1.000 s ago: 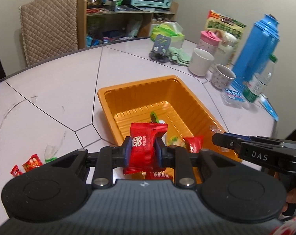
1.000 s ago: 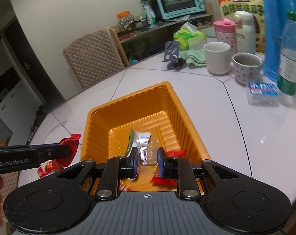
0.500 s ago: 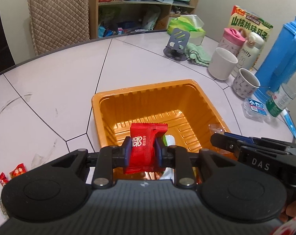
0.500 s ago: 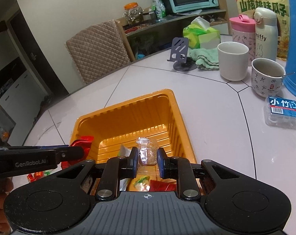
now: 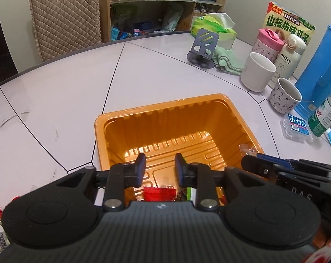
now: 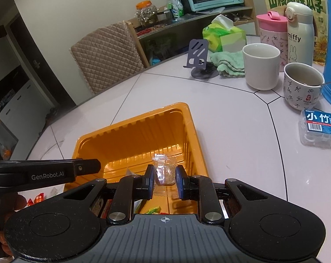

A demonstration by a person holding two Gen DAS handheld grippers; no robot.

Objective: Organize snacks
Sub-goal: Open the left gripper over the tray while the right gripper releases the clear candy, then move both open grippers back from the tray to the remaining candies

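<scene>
— What have your grippers got?

— My left gripper is spread apart and holds nothing; its fingers hang over the near end of the orange bin. Just below them, at lower centre of the left view, a red packet lies on the bin floor, with a green wrapper beside it, half hidden by my tool.

— And the right one?

— My right gripper is pinched on a clear-wrapped candy, held above the bin near its right wall. In the left view that gripper comes in from the right edge.

— Anything outside the bin?

— Red wrappers sit on the table at lower left, though I can't count them. Toward the upper right stand a white cup, a patterned mug and a small clear box.
</scene>
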